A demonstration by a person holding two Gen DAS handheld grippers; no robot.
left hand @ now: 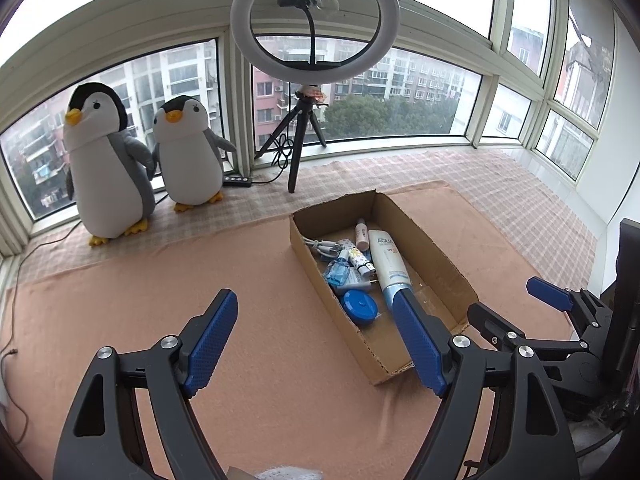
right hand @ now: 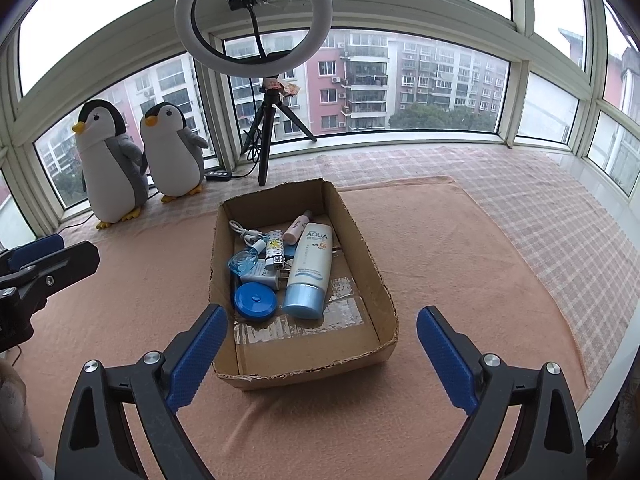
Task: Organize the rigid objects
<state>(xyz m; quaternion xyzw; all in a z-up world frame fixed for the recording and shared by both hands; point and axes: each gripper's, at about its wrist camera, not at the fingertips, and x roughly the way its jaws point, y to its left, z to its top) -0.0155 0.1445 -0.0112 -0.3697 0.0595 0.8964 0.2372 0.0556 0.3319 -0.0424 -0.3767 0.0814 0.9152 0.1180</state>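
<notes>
Fingers on both the left gripper [left hand: 316, 344] and right gripper [right hand: 320, 354] are spread wide and empty, with the cardboard box [right hand: 384, 300] mid-frame, nearer the right one, its sunscreen tube [right hand: 310, 268] lying lengthwise away.

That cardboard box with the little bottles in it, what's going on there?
A person holds two grippers over a peach mat, both open and empty. The right gripper faces the cardboard box; the left gripper sits beside it. Inside lie a sunscreen tube, a round blue case, a charger plug, a small pink bottle and a white cable. Nothing is being gripped.
</notes>
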